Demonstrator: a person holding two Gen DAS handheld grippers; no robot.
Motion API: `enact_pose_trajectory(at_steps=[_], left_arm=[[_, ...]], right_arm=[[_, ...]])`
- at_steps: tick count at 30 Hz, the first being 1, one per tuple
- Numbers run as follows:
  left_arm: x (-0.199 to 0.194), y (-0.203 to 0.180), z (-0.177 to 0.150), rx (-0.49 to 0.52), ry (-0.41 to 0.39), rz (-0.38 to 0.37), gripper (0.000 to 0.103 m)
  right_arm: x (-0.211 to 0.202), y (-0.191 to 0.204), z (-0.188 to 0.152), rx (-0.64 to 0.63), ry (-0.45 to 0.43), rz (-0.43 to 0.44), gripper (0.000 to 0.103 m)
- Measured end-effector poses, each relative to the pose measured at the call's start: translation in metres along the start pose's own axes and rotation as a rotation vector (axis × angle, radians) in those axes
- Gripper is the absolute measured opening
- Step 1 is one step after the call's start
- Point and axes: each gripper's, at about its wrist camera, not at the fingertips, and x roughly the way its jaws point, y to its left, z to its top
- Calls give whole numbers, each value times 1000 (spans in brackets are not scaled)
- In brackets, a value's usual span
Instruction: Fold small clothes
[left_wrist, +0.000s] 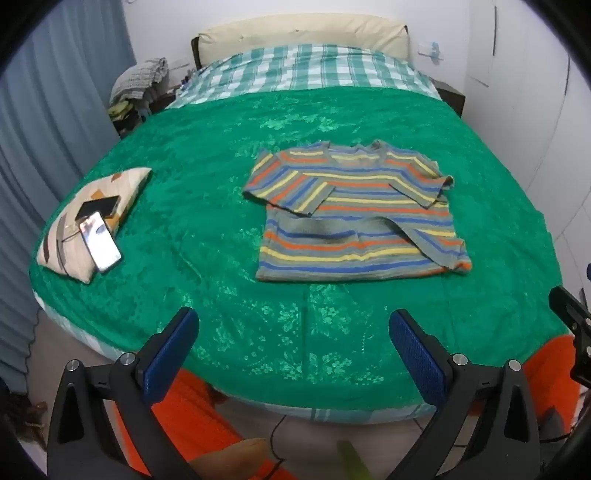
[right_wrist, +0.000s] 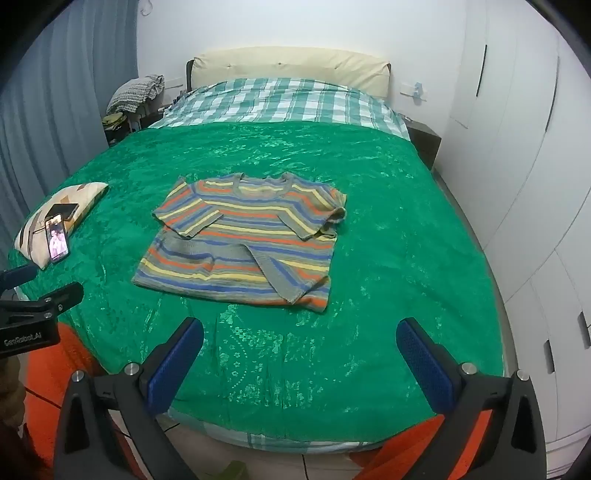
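Note:
A small striped shirt (left_wrist: 356, 214) (right_wrist: 247, 236) in grey, blue, orange and yellow lies flat on the green bedspread (left_wrist: 221, 206) (right_wrist: 406, 240), both sleeves folded across its front. My left gripper (left_wrist: 293, 325) hovers over the near edge of the bed, open wide, nothing between its blue pads. The shirt lies well beyond it. My right gripper (right_wrist: 299, 334) hangs likewise over the near edge, open and empty, short of the shirt's hem. The left gripper's body (right_wrist: 40, 314) shows at the left edge of the right wrist view.
A patterned cushion (left_wrist: 92, 214) (right_wrist: 55, 218) with two phones (left_wrist: 101, 242) (right_wrist: 57, 240) on it lies at the bed's left side. Checked bedding (left_wrist: 306, 70) and a cream headboard (right_wrist: 291, 66) are at the far end. White wardrobes (right_wrist: 517, 166) stand right, curtains (left_wrist: 48, 110) left.

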Motion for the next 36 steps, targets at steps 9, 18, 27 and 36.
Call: enact_pose_trajectory(at_steps=[9, 18, 27, 36], left_arm=[[3, 7, 1, -5, 20, -7, 103], [10, -2, -4, 26, 0, 41, 103], [11, -4, -3, 32, 33, 20, 103], [12, -4, -2, 36, 34, 20, 103]], right_arm=[[3, 7, -2, -17, 6, 1, 103], [3, 1, -3, 17, -1, 73, 103], [6, 1, -3, 19, 6, 57, 103], [6, 4, 1, -11, 41, -11, 103]])
